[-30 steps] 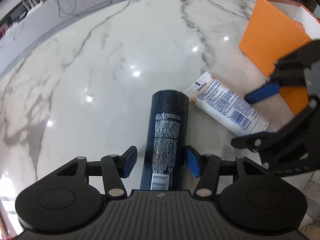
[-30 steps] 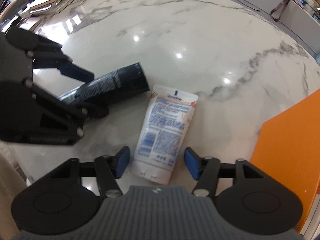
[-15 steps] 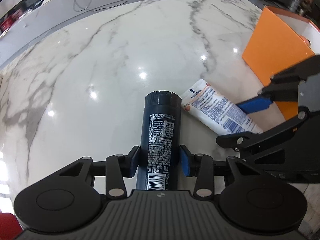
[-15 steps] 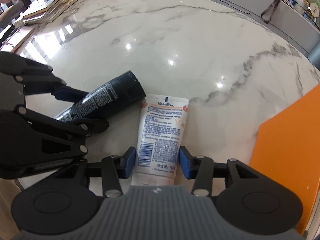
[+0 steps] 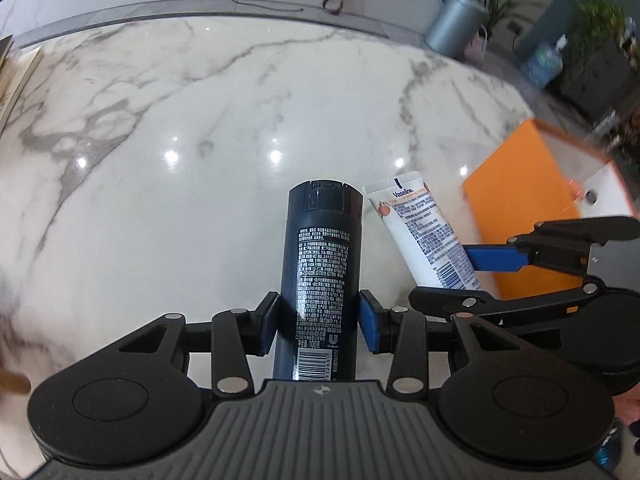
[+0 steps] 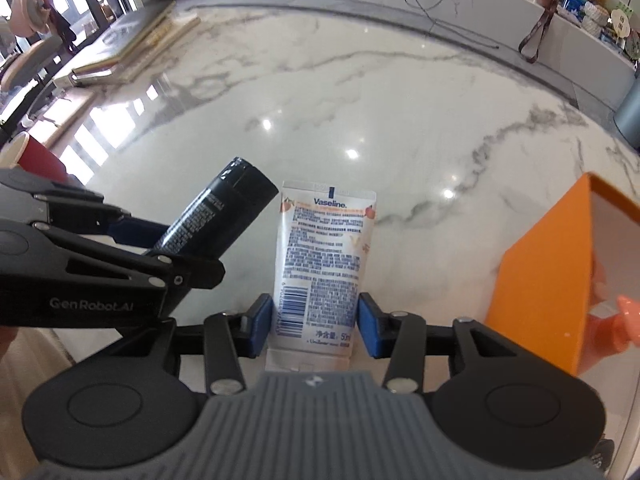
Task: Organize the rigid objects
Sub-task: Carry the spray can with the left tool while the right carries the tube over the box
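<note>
My left gripper is shut on a black bottle and holds it lifted above the marble table. My right gripper is shut on a white Vaseline tube and holds it lifted too. In the right wrist view the black bottle and the left gripper are at the left. In the left wrist view the tube and the right gripper are at the right.
An open orange box stands at the right with a pink object inside; it also shows in the left wrist view. Flat boards lie at the table's far left. A red cup is at the left edge.
Both grippers closed from open onto their objects, the left on the black bottle and the right on the tube, then lifted them off the table.
</note>
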Available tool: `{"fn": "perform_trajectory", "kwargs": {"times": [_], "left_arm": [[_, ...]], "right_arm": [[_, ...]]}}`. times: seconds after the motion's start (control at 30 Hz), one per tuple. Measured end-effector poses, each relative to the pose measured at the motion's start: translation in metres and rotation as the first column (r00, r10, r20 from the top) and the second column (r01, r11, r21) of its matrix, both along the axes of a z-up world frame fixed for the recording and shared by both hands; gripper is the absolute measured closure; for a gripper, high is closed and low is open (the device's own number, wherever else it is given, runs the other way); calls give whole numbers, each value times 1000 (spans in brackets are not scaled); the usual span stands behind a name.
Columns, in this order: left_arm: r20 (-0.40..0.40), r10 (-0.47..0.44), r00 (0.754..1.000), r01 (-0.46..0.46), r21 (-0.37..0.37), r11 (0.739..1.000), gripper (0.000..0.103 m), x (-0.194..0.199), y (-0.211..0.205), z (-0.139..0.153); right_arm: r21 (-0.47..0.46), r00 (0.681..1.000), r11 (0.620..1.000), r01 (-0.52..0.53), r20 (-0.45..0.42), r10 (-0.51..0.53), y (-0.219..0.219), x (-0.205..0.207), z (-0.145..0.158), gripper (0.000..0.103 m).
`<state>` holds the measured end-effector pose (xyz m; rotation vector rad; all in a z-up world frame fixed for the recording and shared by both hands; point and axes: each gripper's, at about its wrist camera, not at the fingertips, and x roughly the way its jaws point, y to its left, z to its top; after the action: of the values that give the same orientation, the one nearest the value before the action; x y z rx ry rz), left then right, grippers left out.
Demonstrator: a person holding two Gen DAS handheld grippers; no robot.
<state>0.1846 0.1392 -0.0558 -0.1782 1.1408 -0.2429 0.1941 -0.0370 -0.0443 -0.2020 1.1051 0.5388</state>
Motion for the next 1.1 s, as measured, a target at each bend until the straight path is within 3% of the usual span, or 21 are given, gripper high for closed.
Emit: {"fn": "perform_trajectory", "kwargs": {"times": [0.33, 0.67, 0.87, 1.1], "left_arm": [[110, 63, 992, -56, -64, 996, 56, -14, -9, 57], [201, 37, 979, -15, -110, 994, 56, -19, -56, 101], [212, -8, 977, 38, -136, 990, 56, -13, -101, 108], [176, -94, 980, 124, -168, 978, 56, 3, -170, 99]], "right_arm": [[64, 992, 998, 12, 122, -19, -21, -21, 62, 57], [73, 971, 996, 56, 228, -72, -72, -40, 112, 57], [63, 954, 989, 133, 263, -145, -125, -46, 124, 57], [8, 940, 973, 231, 257, -225, -191, -41, 112, 57]]}}
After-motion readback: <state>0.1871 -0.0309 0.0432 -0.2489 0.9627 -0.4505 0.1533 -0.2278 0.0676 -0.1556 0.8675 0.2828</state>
